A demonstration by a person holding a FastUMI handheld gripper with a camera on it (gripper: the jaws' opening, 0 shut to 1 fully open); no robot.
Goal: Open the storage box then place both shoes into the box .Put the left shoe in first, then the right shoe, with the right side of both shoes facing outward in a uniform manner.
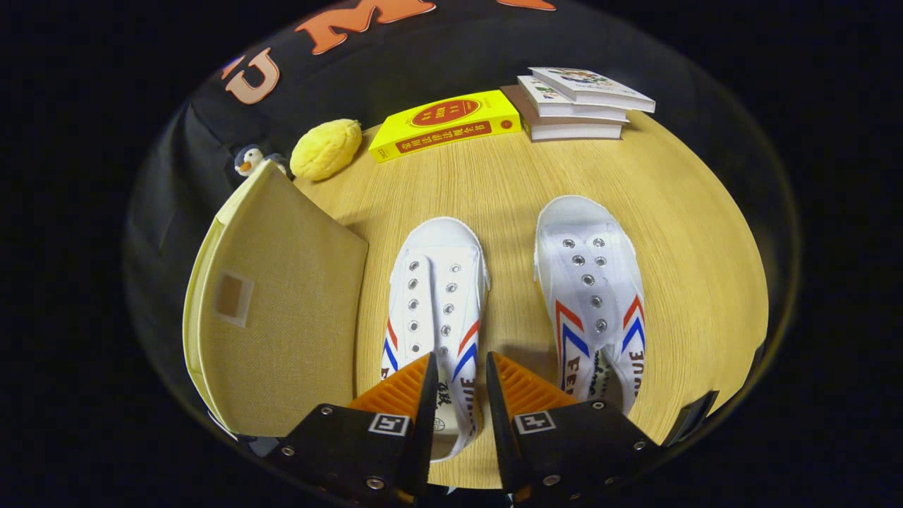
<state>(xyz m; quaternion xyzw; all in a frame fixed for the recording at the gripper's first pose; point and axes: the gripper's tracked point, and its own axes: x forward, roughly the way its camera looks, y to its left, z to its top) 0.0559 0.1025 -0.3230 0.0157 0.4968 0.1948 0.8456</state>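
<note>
Two white canvas shoes with red and blue stripes lie side by side on the wooden table [508, 183], toes pointing away from me. The left shoe [437, 296] is next to the beige fabric storage box [282, 317]; the right shoe [592, 296] lies apart to its right. My gripper [460, 367] hovers at the heel end of the left shoe, its fingers a narrow gap apart and straddling the shoe's right side wall. One finger is over the shoe's opening, the other just outside it. I cannot see them pressing on it. The box shows a broad fabric panel with a small patch; whether it is open is unclear.
Beyond the shoes, a yellow book [444, 123] and a stack of three books [575, 106] lie along the table's far edge. A yellow plush lemon [324, 148] and a small penguin toy [248, 161] sit behind the box. Bare table lies between the shoes and the books.
</note>
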